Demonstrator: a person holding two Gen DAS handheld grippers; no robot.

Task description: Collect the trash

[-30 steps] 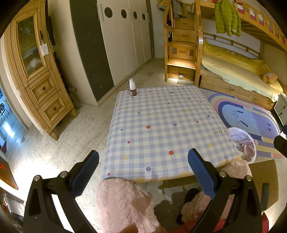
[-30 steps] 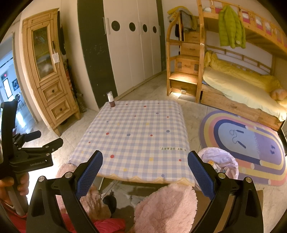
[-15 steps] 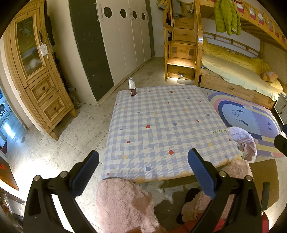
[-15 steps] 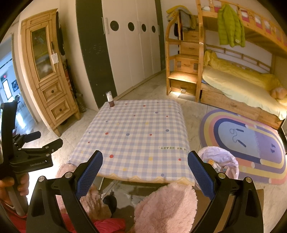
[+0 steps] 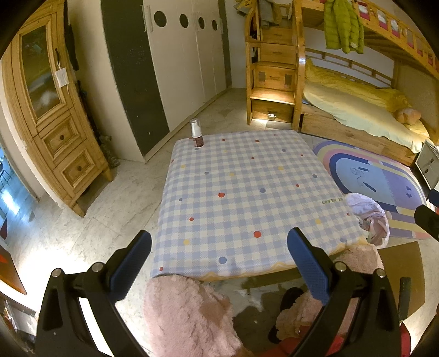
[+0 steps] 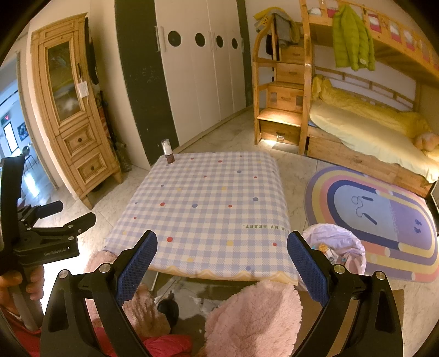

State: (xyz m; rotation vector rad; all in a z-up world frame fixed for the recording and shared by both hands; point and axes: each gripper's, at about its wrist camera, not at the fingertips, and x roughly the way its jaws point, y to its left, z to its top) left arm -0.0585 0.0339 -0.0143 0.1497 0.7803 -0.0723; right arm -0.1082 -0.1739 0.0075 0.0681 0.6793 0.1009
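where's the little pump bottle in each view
Left wrist: bottle stands upright at the table's far left corner, upper middle of the picture.
Right wrist: bottle at the same far left corner, left of centre.
Shared landmark: the green jacket on the bunk rail.

A pump bottle (image 5: 196, 134) is seen on the table's (image 5: 241, 192) far left corner, well ahead of the fingers. A lined trash bin (image 6: 336, 251) is found beside the table, just past the right finger (image 6: 307, 270).
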